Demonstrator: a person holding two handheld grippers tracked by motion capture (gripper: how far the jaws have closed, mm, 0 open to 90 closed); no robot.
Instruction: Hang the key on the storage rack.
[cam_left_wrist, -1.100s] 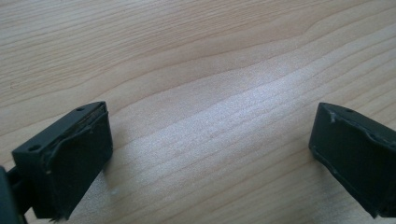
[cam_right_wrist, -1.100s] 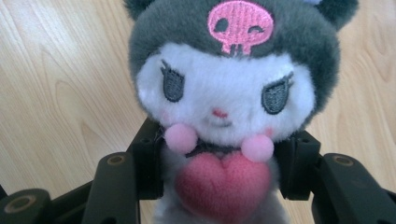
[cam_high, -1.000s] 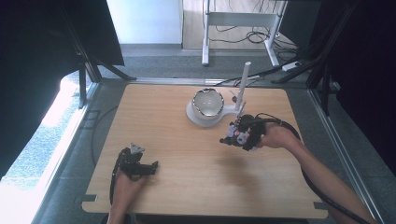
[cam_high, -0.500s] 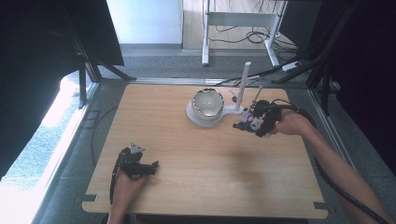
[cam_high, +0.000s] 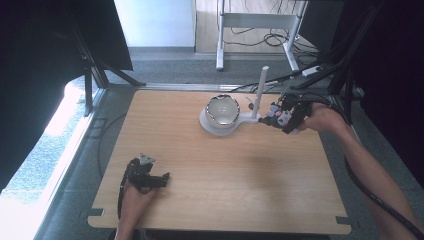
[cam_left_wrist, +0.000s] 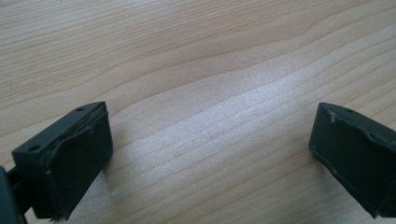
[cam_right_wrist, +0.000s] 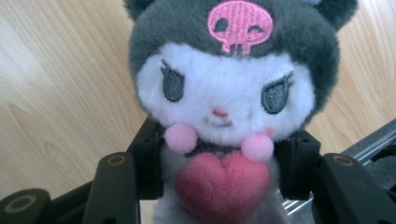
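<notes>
Now the right gripper (cam_high: 280, 118) sits farther back and to the right than a second ago, moved from mid-table out beside the white stand (cam_high: 235, 121), near the table's right rear corner. Left gripper (cam_high: 150, 177) unchanged, resting near the front-left of the wooden table (cam_high: 225, 180).

Left gripper: jaws spread wide, nothing between them but bare wood (cam_left_wrist: 210, 116); open tabletop ahead of and to both sides of the jaws.

Right gripper: jaws clamped on a plush toy (cam_right_wrist: 229, 107), one jaw on each side of its body, just below the pink pompoms and flanking the red heart. Toy faces the camera, dark hood with pink skull on top. Beyond the jaws' right side the table edge and metal frame rail (cam_right_wrist: 369, 140) show close by; wood to the left.

Farther off, the metal bowl (cam_high: 223, 110) sits on the stand's base, upright white post (cam_high: 260, 92) just left of the held toy. Wide free table in the middle and front-right.
</notes>
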